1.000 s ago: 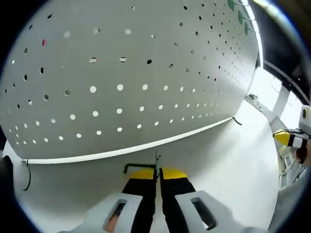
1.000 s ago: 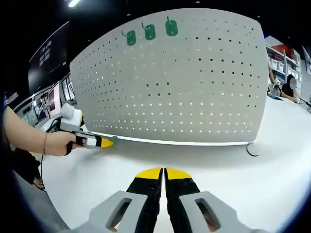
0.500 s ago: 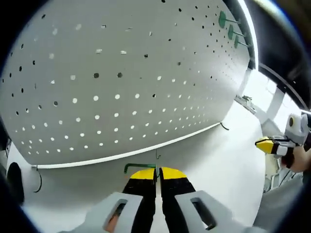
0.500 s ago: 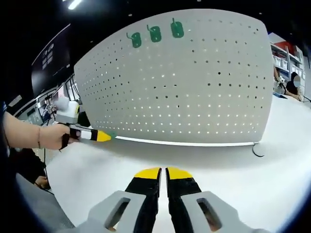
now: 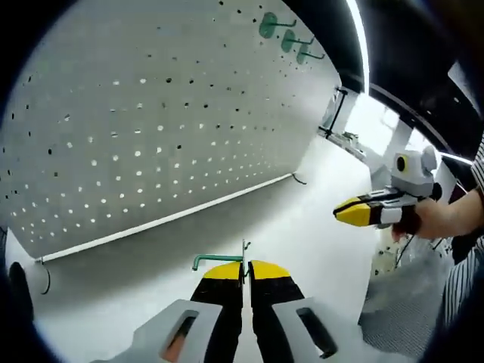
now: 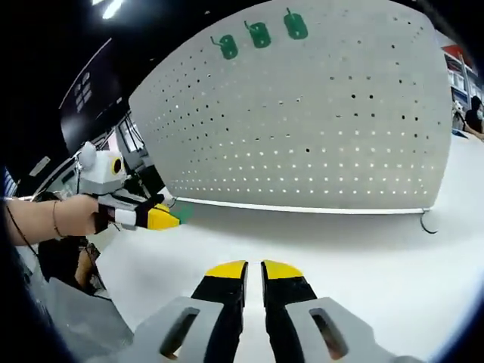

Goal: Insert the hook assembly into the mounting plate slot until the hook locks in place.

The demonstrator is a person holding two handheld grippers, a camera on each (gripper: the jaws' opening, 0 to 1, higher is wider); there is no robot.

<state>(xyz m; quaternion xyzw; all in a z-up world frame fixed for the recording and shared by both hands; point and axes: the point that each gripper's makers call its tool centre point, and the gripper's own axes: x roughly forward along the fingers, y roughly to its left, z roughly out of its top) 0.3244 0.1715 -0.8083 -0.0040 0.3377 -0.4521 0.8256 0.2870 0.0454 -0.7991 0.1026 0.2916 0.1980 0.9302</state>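
Note:
My left gripper (image 5: pixel 246 269) is shut on a green wire hook (image 5: pixel 214 260) whose bent arm sticks out to the left of the yellow tips. It hovers over the white table, apart from the grey pegboard (image 5: pixel 151 128). Three green hooks (image 5: pixel 287 34) hang in the pegboard's top row, also seen as green hooks (image 6: pixel 259 34) in the right gripper view. My right gripper (image 6: pixel 255 271) is shut with nothing in it, low over the table. The left gripper (image 6: pixel 155 218) comes in from the left there, held by a hand (image 6: pixel 72 215), with the green hook (image 6: pixel 182 215) at its tip.
The right gripper (image 5: pixel 361 212) and a hand (image 5: pixel 435 219) stand at the right of the left gripper view. White table (image 6: pixel 363 257) runs in front of the pegboard (image 6: pixel 302 128). A black wire foot (image 6: pixel 429 221) sits at the board's right base. Shelving and dark room lie behind.
The left view has swung right and away from the pegboard, so the board looks farther and the right gripper larger. In the right view the left gripper with its hook looks nearer and a little higher.

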